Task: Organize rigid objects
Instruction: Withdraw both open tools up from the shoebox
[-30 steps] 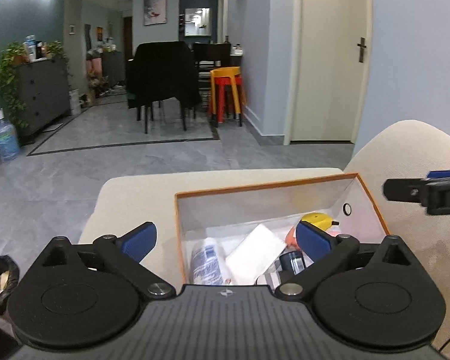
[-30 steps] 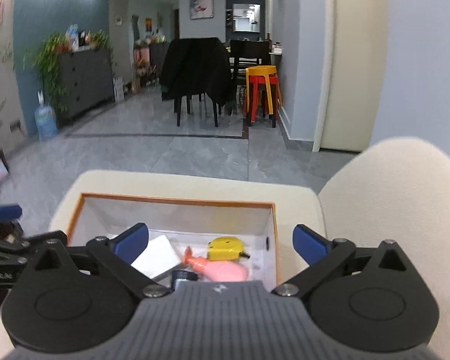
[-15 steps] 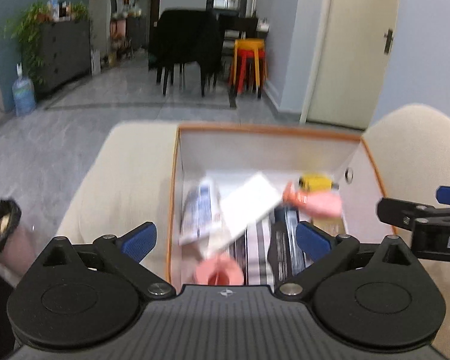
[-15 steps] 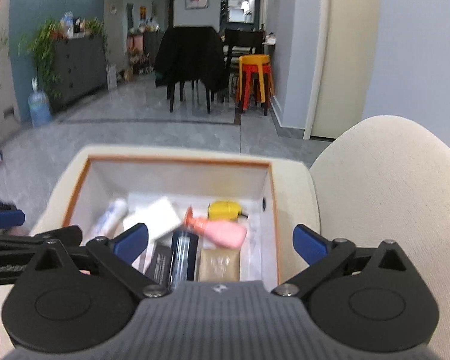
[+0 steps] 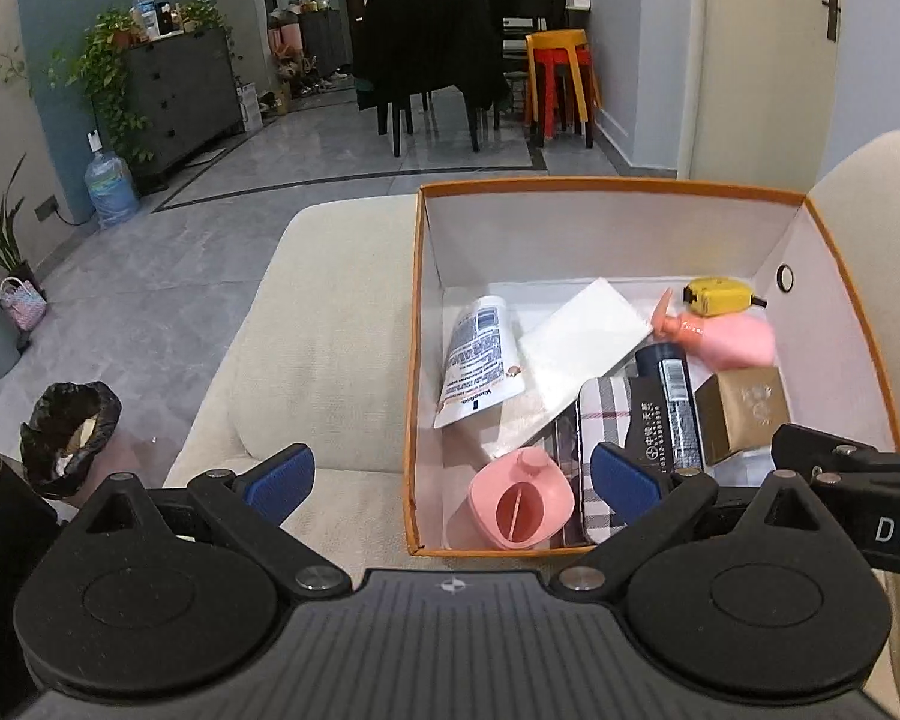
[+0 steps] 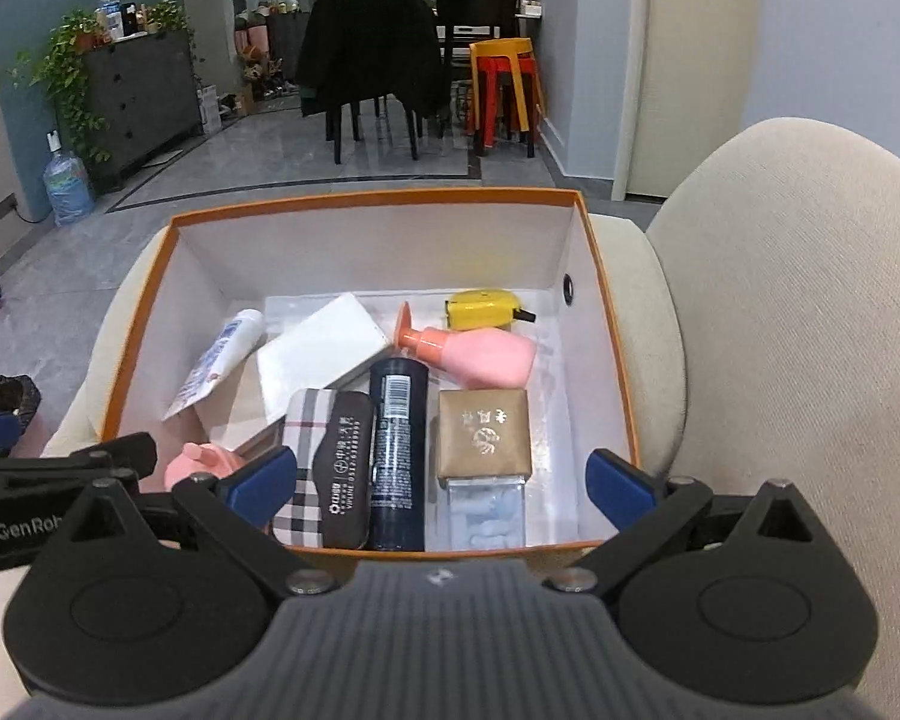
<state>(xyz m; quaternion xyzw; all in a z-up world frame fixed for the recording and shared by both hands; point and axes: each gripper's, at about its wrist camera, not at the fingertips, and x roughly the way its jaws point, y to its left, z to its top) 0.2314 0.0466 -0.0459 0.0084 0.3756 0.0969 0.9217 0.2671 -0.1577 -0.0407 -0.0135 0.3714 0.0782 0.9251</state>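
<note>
An orange-rimmed white box (image 6: 606, 276) (image 5: 426, 186) sits on a beige sofa. In it lie a white tube (image 6: 219, 354) (image 5: 479, 354), a white flat box (image 6: 321, 354) (image 5: 582, 333), a pink pump bottle (image 6: 474, 354) (image 5: 726, 336), a yellow tape measure (image 6: 486, 309) (image 5: 717, 295), a dark blue can (image 6: 397, 450), a plaid case (image 6: 324, 468), a gold box (image 6: 485, 433) (image 5: 744, 411) and a pink container (image 5: 519, 501) (image 6: 201, 462). My left gripper (image 5: 447, 480) is open and empty over the box's near left corner. My right gripper (image 6: 441, 483) is open and empty over the near edge.
The sofa backrest (image 6: 810, 330) rises on the right. A black-lined bin (image 5: 66, 432) stands on the floor at left. Grey tiled floor, a dark cabinet (image 5: 180, 84), chairs and stacked stools (image 5: 558, 78) lie beyond.
Both grippers have risen and tilted down toward the box, so its contents now show in full. Neither has taken hold of anything.
</note>
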